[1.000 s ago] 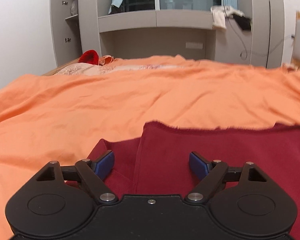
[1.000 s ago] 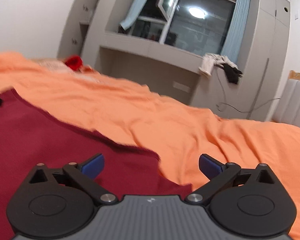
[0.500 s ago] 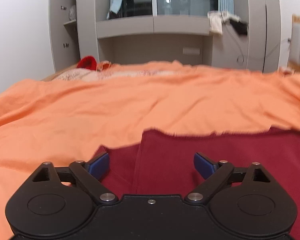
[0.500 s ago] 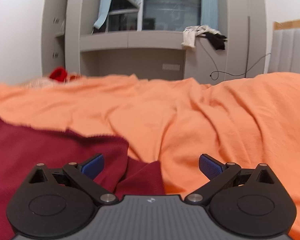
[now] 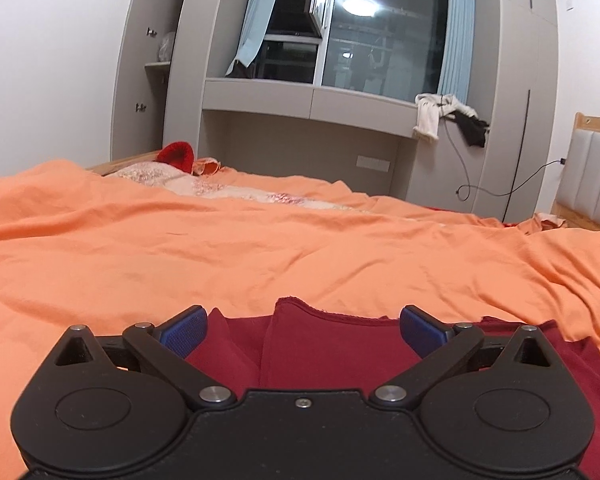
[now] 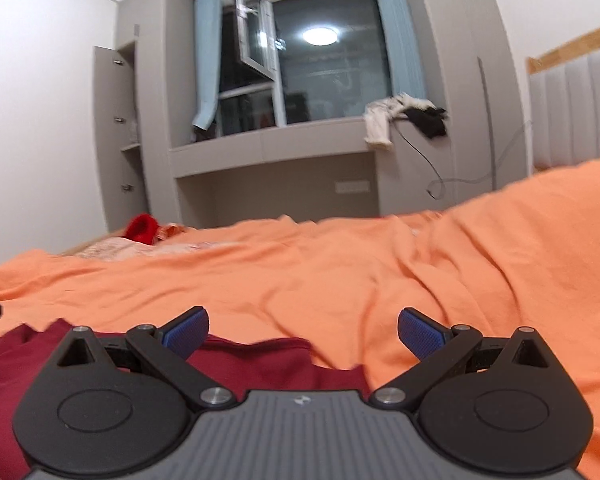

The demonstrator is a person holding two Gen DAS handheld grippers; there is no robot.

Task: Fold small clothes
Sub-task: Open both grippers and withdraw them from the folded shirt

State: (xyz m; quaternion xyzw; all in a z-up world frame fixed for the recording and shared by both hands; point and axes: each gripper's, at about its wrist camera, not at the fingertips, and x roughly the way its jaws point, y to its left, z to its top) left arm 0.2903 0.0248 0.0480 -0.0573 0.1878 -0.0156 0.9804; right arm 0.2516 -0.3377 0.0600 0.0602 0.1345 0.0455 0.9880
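Both grippers have their jaws wide apart and grip nothing. The left gripper (image 5: pixel 303 330) (its jaws have just been opening) is above the dark red garment (image 5: pixel 340 352), which lies folded on the orange bedsheet (image 5: pixel 260 256). The right gripper (image 6: pixel 303 330) is over the garment's right edge. Farther away lie a red hat (image 5: pixel 176 155) and grey cabinets (image 5: pixel 308 100) under the window (image 5: pixel 380 28).

left gripper (image 5: pixel 302 330): black body, blue fingers (image 5: pixel 182 333) | right gripper (image 6: pixel 303 332): ribbed grey plate, silver pivots
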